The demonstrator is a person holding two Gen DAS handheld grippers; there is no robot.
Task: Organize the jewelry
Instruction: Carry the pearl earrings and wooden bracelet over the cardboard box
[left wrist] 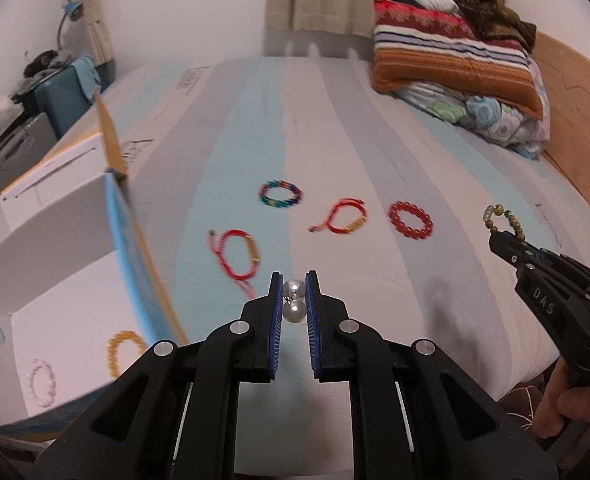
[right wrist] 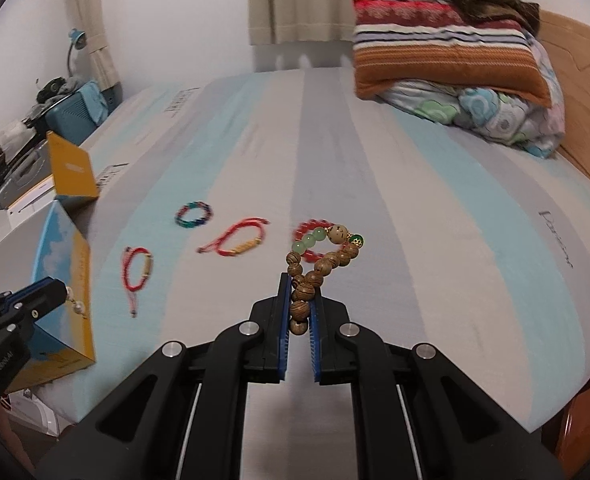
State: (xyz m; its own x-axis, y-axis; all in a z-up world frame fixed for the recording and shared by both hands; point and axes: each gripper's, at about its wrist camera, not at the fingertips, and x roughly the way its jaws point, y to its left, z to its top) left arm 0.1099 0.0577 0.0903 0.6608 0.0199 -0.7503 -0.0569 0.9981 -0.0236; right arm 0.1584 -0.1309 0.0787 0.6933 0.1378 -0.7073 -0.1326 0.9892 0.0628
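My left gripper (left wrist: pixel 295 294) is shut on a pearl piece (left wrist: pixel 294 303) of two white pearls, held above the striped bed beside an open white box (left wrist: pixel 75 280). The box holds a yellow bead bracelet (left wrist: pixel 125 350) and a pale pink bracelet (left wrist: pixel 43 382). My right gripper (right wrist: pixel 300 304) is shut on a wooden bead bracelet (right wrist: pixel 319 268) with green beads, lifted above the bed. On the bed lie a multicolour bracelet (left wrist: pixel 281 194), two red cord bracelets (left wrist: pixel 235 258) (left wrist: pixel 341 220) and a red bead bracelet (left wrist: pixel 411 219).
The bed sheet (left wrist: pixel 375 152) is striped blue, grey and white. Folded blankets and a pillow (left wrist: pixel 455 56) are stacked at the far right by a wooden headboard (left wrist: pixel 575 112). A cluttered stand with a lamp (left wrist: pixel 55 68) is at the far left.
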